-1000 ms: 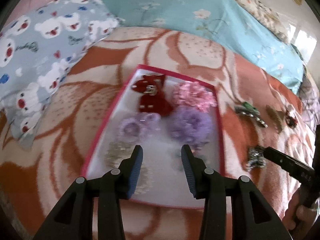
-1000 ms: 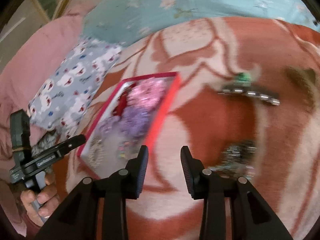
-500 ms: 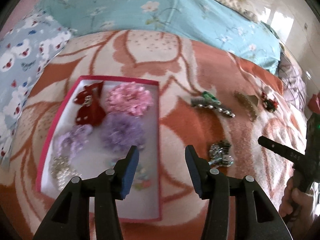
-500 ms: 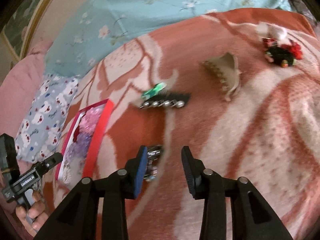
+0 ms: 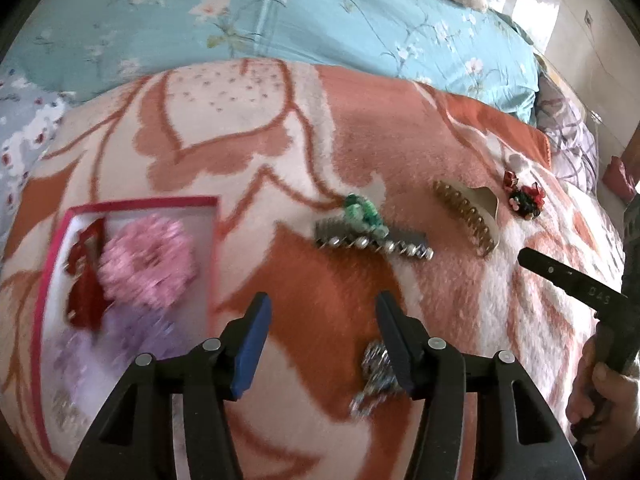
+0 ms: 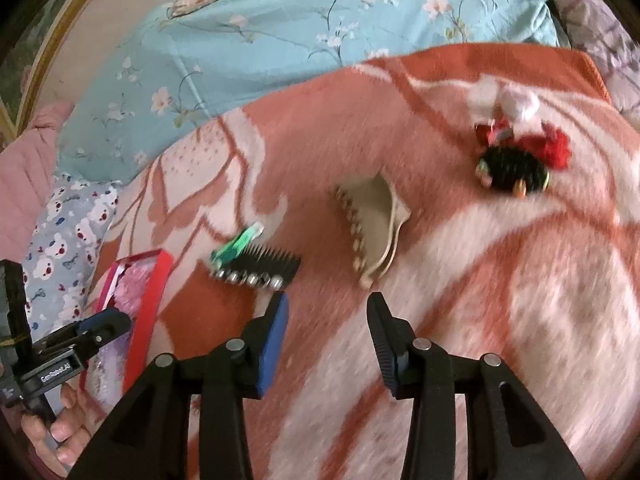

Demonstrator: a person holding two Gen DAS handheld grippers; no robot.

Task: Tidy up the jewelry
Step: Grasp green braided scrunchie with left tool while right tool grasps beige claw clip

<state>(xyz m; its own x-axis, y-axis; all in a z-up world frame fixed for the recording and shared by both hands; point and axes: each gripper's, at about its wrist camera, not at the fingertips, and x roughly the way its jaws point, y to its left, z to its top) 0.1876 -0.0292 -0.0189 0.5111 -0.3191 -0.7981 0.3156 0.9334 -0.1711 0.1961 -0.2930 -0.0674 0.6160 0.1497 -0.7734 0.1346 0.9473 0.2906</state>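
A red-rimmed white box (image 5: 213, 240) lies at the left with a pink scrunchie (image 5: 146, 264), a red bow and purple scrunchies inside. On the orange blanket lie a black comb with green trim and pearls (image 5: 370, 236), a beige claw clip (image 5: 472, 216), a red-black hair tie (image 5: 526, 198) and a silver sparkly clip (image 5: 376, 372). My left gripper (image 5: 322, 316) is open and empty, with the silver clip by its right finger. My right gripper (image 6: 326, 314) is open and empty, just below the comb (image 6: 256, 268) and the claw clip (image 6: 372, 232). The hair tie (image 6: 516, 164) lies far right.
A light blue floral quilt (image 5: 320, 20) lies behind the blanket. A bear-print pillow (image 6: 64, 236) is at the left. The box's red rim (image 6: 148, 312) shows at the lower left of the right wrist view. The blanket's right edge drops off to a tiled floor.
Both grippers have swung to the right, away from the box and towards the loose clips on the blanket. Both stay open and empty.
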